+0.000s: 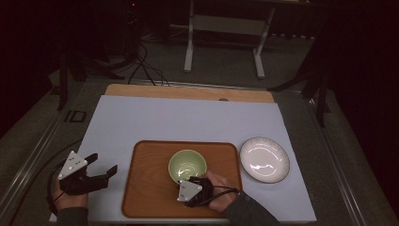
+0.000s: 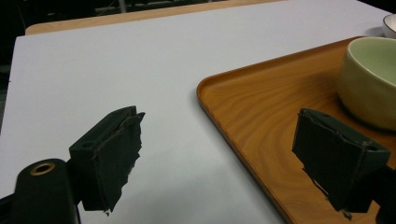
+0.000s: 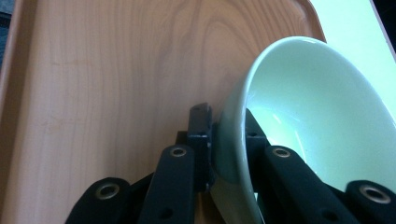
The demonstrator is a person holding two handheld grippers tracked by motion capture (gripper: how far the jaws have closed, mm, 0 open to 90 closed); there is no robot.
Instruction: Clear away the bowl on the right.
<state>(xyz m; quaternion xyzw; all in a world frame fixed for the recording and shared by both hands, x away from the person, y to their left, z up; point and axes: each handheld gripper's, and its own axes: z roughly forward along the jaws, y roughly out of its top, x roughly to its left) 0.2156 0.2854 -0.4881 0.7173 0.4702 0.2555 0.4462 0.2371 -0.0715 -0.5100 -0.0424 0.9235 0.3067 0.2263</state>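
On the wooden tray (image 1: 146, 188) we keep the right gripper (image 1: 193, 186) clamped across the near rim of the green bowl (image 1: 187, 165); the left gripper (image 1: 96, 170) stands wide, farther off

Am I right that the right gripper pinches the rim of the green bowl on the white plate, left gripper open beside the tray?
Not quite. The bowl sits on the wooden tray, as the high view shows; the plate lies apart. The right gripper does pinch its rim, and the left gripper is open.
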